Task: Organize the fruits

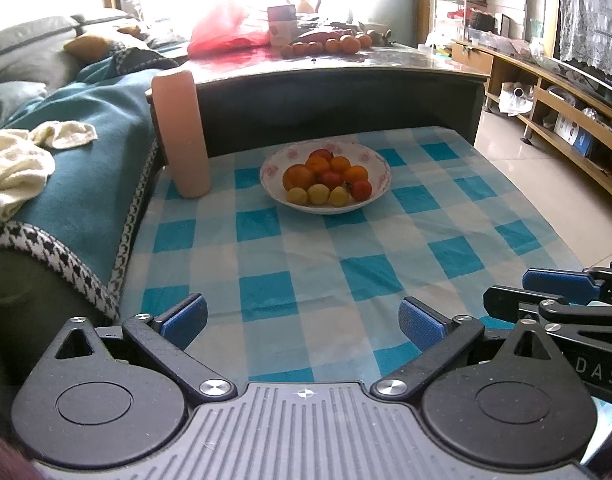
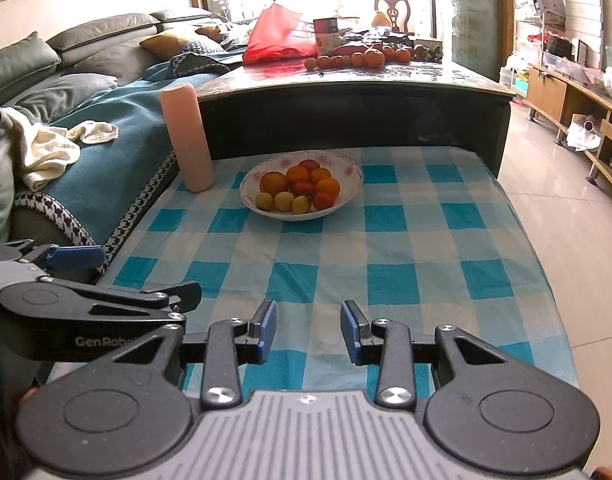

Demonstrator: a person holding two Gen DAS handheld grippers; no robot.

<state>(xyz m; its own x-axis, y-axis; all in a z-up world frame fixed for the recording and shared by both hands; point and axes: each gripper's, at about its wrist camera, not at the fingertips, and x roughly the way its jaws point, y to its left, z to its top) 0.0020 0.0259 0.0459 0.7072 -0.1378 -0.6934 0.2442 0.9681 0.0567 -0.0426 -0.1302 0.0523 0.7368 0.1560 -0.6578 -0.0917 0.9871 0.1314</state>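
A white floral bowl (image 1: 376,160) (image 2: 352,170) sits at the far side of the blue checked tablecloth (image 1: 306,248) (image 2: 346,256). It holds several oranges (image 1: 298,176) (image 2: 273,183), red tomatoes (image 1: 360,189) (image 2: 323,200) and small yellow fruits (image 1: 319,194) (image 2: 283,201). My left gripper (image 1: 303,318) is open wide and empty, low over the near cloth. My right gripper (image 2: 308,330) is open and empty, also near the front edge. Each gripper shows in the other's view, the right one at the side (image 1: 546,288) and the left one at the side (image 2: 89,280).
A pink cylinder (image 1: 181,132) (image 2: 187,136) stands upright left of the bowl. A sofa with a teal blanket (image 1: 77,168) (image 2: 105,132) and cream cloths borders the left. A dark higher table (image 1: 338,88) (image 2: 354,108) behind carries more oranges (image 1: 326,46) (image 2: 358,58) and a red bag (image 2: 275,36). Floor lies right.
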